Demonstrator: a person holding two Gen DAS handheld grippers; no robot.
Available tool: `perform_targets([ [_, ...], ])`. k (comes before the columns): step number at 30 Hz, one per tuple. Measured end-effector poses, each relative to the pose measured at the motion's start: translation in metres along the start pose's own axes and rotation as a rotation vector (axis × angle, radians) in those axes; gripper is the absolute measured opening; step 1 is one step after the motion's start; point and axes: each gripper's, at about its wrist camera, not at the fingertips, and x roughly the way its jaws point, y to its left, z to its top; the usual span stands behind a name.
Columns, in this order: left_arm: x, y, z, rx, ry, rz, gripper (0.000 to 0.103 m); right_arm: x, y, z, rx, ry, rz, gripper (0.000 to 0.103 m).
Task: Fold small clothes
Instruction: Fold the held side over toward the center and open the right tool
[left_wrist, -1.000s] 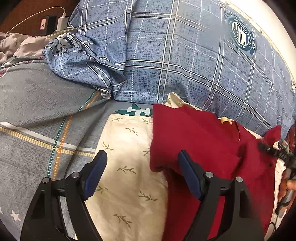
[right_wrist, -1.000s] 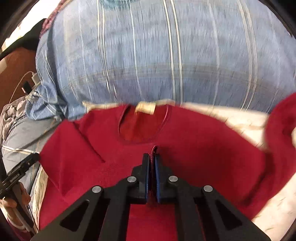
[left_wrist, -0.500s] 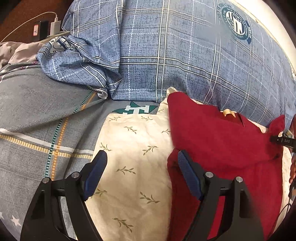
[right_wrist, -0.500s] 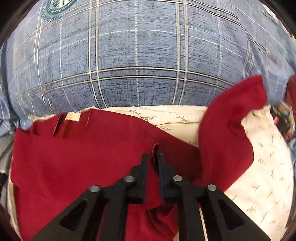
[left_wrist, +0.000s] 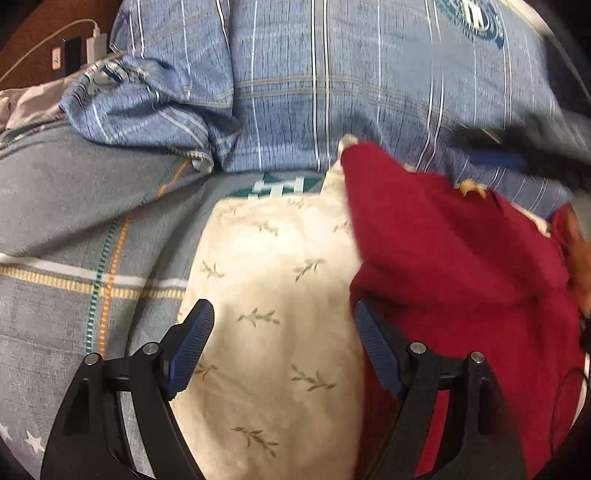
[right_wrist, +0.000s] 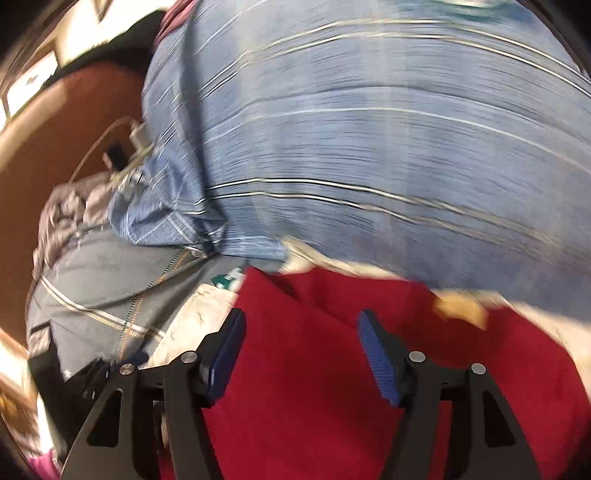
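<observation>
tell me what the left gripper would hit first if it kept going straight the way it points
Most likely the cream leaf-print cloth, which fills the gap ahead of the open left gripper. The red garment lies just beside its right finger; depth is unclear.

My right gripper (right_wrist: 299, 354) hangs over the red garment (right_wrist: 332, 369), jaws just been opening, wide apart now, blue pads (right_wrist: 376, 362) clear of the cloth and nothing pinched between them. The garment lies spread under me, its tan neck label (right_wrist: 460, 308) up to the right. Behind it bulges the blue plaid pillow (right_wrist: 351, 129), all smeared with blur. To the left, cream leaf-print cloth (right_wrist: 192, 314) on the grey striped bedsheet (right_wrist: 99, 280).
</observation>
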Motion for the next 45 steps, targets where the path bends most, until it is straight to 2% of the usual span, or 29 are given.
perform_targets([
  [2,0.005,0.001,-0.002,-0.005,0.016,-0.004,0.079,0.026,0.01,0.01,-0.03,0.05,0.04,0.069],
  [4,0.007,0.003,-0.002,-0.014,0.022,-0.016,0.079,0.056,0.022,0.019,-0.075,0.121,0.031,0.068],
  [5,0.008,0.003,-0.001,-0.019,0.025,-0.018,0.079,0.063,0.024,0.019,-0.093,0.145,0.027,0.052],
  [6,0.009,0.004,-0.001,-0.024,0.028,-0.021,0.079,0.075,0.028,0.019,-0.125,0.184,0.027,0.009],
  [8,0.009,0.006,-0.001,-0.032,0.036,-0.025,0.079,0.084,0.034,0.015,-0.183,0.225,0.014,0.007],
  [10,0.01,0.008,0.0,-0.037,0.044,-0.013,0.079,0.082,0.043,0.013,-0.235,0.187,0.015,0.007],
  [12,0.009,0.012,0.002,-0.056,0.04,-0.01,0.079,0.084,0.048,0.015,-0.21,0.155,0.044,0.007],
  [16,-0.002,0.023,0.007,-0.103,-0.012,-0.01,0.079,0.117,0.052,0.019,-0.134,0.151,0.04,0.007],
  [17,-0.004,0.025,0.008,-0.109,-0.028,0.012,0.079,0.124,0.052,0.017,-0.125,0.16,0.033,0.007],
  [18,-0.008,0.026,0.01,-0.115,-0.049,0.006,0.079,0.126,0.052,0.014,-0.121,0.166,0.024,0.013],
  [19,-0.011,0.026,0.011,-0.117,-0.063,-0.001,0.079,0.121,0.05,0.011,-0.109,0.164,0.016,0.014],
  [20,-0.012,0.026,0.012,-0.117,-0.071,-0.009,0.079,0.116,0.048,0.011,-0.1,0.156,0.008,0.022],
  [21,-0.015,0.023,0.012,-0.114,-0.083,-0.026,0.079,0.102,0.045,0.01,-0.083,0.142,0.009,0.034],
  [23,-0.018,0.017,0.013,-0.097,-0.099,-0.04,0.079,0.065,0.036,0.003,-0.054,0.08,0.029,0.047],
  [25,-0.019,0.01,0.013,-0.077,-0.105,-0.041,0.079,0.032,0.031,-0.013,-0.046,0.046,-0.014,0.048],
  [27,-0.017,0.007,0.015,-0.072,-0.1,-0.031,0.079,0.023,0.029,-0.031,-0.05,0.089,-0.033,0.042],
  [29,-0.019,0.009,0.014,-0.082,-0.104,-0.025,0.079,0.027,0.031,-0.049,-0.055,0.126,-0.043,0.041],
  [30,-0.021,0.01,0.015,-0.091,-0.107,-0.024,0.079,0.033,0.031,-0.061,-0.067,0.151,-0.081,0.042],
  [32,-0.021,0.012,0.015,-0.097,-0.115,-0.028,0.079,0.031,0.032,-0.071,-0.09,0.118,-0.115,0.042],
  [33,-0.022,0.011,0.015,-0.093,-0.116,-0.03,0.079,0.023,0.032,-0.072,-0.086,0.103,-0.121,0.045],
  [35,-0.023,0.007,0.013,-0.08,-0.108,-0.038,0.079,0.003,0.026,-0.071,-0.04,0.101,-0.111,0.046],
  [36,-0.022,0.003,0.013,-0.077,-0.099,-0.046,0.079,-0.016,0.017,-0.072,-0.007,0.067,-0.105,0.052],
  [38,-0.018,-0.006,0.016,-0.076,-0.075,-0.087,0.079,-0.049,-0.008,-0.075,0.031,0.004,-0.161,0.066],
  [41,-0.013,-0.022,0.022,-0.057,-0.063,-0.118,0.079,-0.078,-0.058,-0.084,0.098,-0.015,-0.317,0.067],
  [43,-0.004,-0.031,0.028,-0.044,-0.051,-0.104,0.079,-0.091,-0.106,-0.093,0.219,0.009,-0.414,0.067],
  [45,0.01,-0.037,0.032,-0.025,-0.02,-0.091,0.079,-0.098,-0.136,-0.101,0.306,0.014,-0.471,0.067],
])
